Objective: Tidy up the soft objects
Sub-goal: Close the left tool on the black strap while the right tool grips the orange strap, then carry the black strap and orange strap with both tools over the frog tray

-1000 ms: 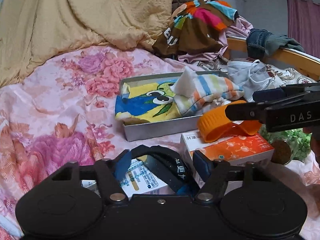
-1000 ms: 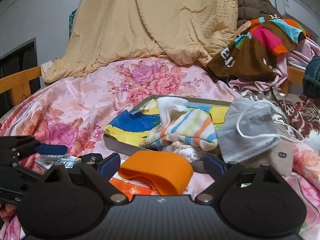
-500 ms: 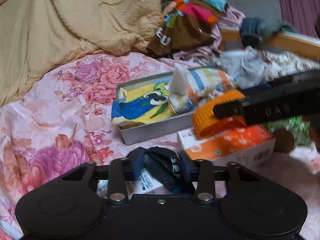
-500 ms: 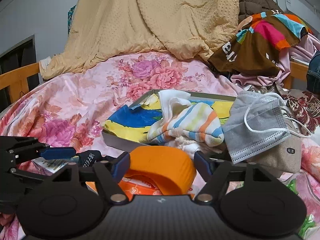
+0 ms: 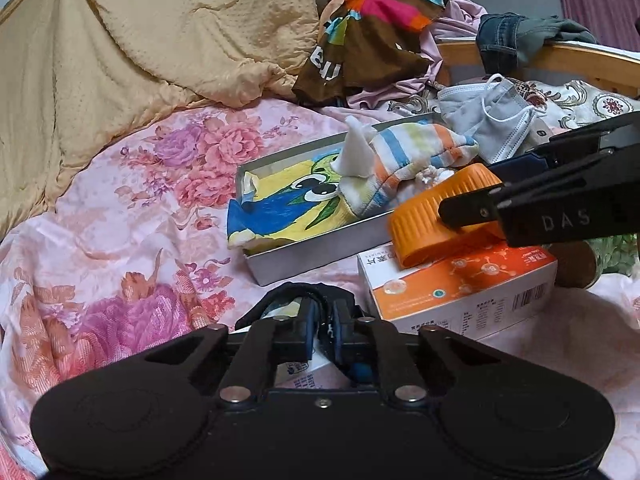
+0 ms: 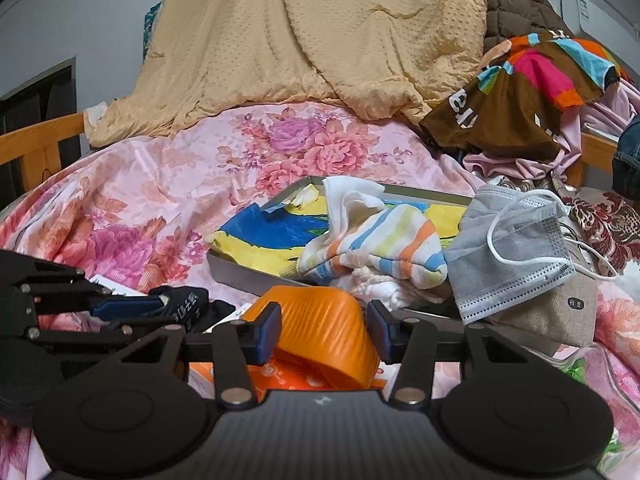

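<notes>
A metal tray (image 5: 316,246) on the floral bed holds a blue-yellow cartoon cloth (image 5: 288,208) and a striped sock (image 5: 404,160); the tray also shows in the right wrist view (image 6: 248,276). My left gripper (image 5: 325,330) is shut on a black strap (image 5: 296,294) lying over a small white box. My right gripper (image 6: 325,336) has its pads against both sides of an orange ribbed band (image 6: 320,320), also seen in the left wrist view (image 5: 432,216), above an orange-white box (image 5: 460,280). A grey face mask (image 6: 516,248) lies at the tray's right end.
A tan quilt (image 6: 320,40) is piled at the back. A brown multicolour garment (image 6: 516,92) and pink clothes lie at the back right by a wooden bed rail (image 5: 580,60). A beige pouch (image 6: 560,308) sits under the mask. A green-patterned item (image 5: 612,248) lies at far right.
My left gripper has closed from open onto the black strap. My right gripper has narrowed around the orange band and both have shifted slightly.
</notes>
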Demonstrator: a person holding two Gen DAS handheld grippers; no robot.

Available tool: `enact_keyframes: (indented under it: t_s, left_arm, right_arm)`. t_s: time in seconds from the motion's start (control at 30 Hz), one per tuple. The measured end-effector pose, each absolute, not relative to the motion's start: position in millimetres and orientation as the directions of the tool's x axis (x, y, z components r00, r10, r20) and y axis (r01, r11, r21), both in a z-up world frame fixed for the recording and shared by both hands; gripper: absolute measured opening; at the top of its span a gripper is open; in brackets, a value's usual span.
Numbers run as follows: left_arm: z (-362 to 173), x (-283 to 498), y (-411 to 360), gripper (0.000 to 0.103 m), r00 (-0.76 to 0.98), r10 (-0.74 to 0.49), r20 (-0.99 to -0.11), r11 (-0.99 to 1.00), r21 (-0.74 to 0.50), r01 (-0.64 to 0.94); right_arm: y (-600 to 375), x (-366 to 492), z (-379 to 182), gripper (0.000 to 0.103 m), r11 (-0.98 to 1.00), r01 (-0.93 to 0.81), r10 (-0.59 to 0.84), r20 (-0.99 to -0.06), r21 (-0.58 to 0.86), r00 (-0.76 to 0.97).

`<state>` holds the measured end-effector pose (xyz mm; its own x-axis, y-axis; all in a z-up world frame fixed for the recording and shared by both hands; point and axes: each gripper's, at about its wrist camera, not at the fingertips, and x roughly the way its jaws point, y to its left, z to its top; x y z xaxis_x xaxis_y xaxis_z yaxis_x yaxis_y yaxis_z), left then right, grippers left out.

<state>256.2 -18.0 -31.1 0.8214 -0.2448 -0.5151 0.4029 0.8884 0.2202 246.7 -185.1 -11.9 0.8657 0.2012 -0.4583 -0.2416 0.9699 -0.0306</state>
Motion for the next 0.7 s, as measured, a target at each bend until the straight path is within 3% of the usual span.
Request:
enact_keyframes:
  t_s: [0.2, 0.37, 0.53, 0.7]
  left_arm:
    - [-29.5, 253.9, -21.0, 0.002, 0.819, -0.241, -0.52, 0.895, 0.207, 0.395]
    - [-22.6, 257.5, -7.8, 0.002, 0.797, -0.265, -0.543, 0.936, 0.055, 0.349]
    - [-13.5, 257.7, 10.4, 0.002, 0.789, -0.303, -0.534, 0.952, -0.138, 0.272]
    - [-4.1, 257.1, 20.4, 0.002, 0.804, -0.31, -0.508, 0.948, -0.228, 0.221]
  right_arm:
    - [-181.4, 238.7, -14.7, 0.038, 0.966, -0.251, 0.199, -0.446, -0.06, 0.873]
    - [-175.8, 227.8, -13.9, 0.024, 0.957, -0.274, 0.209, -0.427, -0.096, 0.88]
    - [-171.2, 218.6, -9.5, 0.021, 0.944, -0.302, 0.227, -0.406, -0.131, 0.885]
    - [-167.8, 213.7, -5.3, 0.02, 0.931, -0.321, 0.239, -0.377, -0.172, 0.895]
